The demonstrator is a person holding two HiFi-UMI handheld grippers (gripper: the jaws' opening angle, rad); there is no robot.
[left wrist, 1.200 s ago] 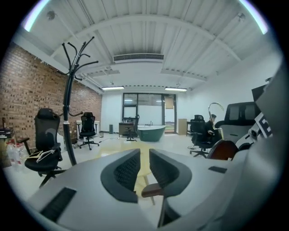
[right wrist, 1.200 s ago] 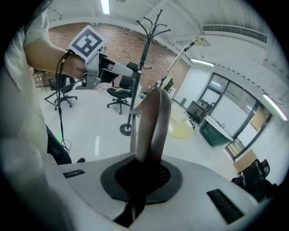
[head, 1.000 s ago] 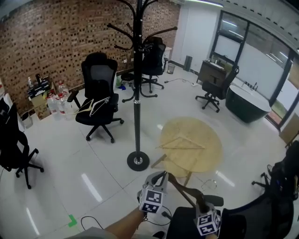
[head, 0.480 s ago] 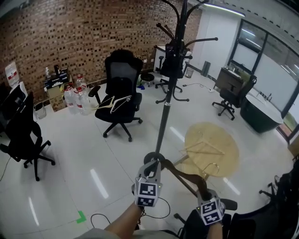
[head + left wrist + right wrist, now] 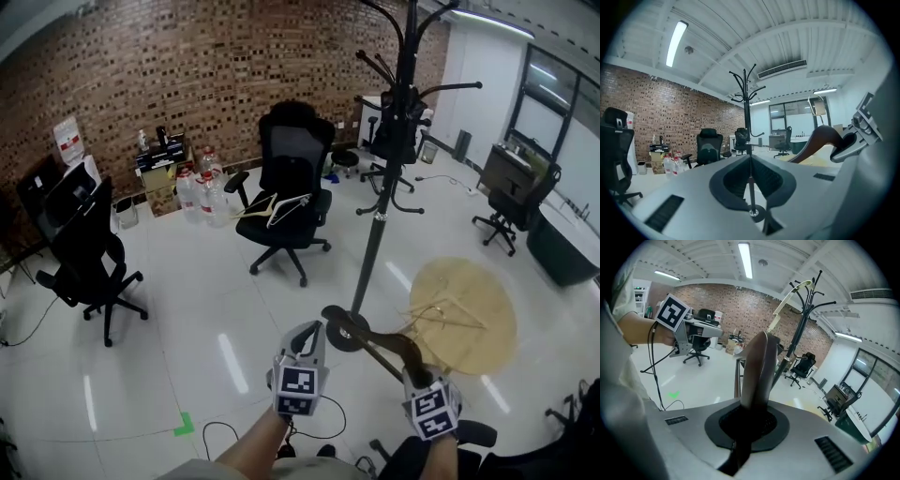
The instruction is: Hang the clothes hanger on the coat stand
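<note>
A dark brown wooden hanger sticks up out of my right gripper, which is shut on its lower end. In the right gripper view the hanger fills the jaws of the right gripper, and its pale hook points toward the black coat stand. The coat stand rises just beyond both grippers. My left gripper is shut and empty beside the hanger's far end. The left gripper view shows the left gripper aimed at the stand, with the hanger off to the right.
A black office chair with a pale hanger across it stands left of the stand. A round wooden table with a hanger on it is at the right. More chairs and water bottles line the brick wall.
The head view has swung left, so the coat stand and round table now sit further right. Both grippers stay low in the frame, and the right one still holds the hanger.
</note>
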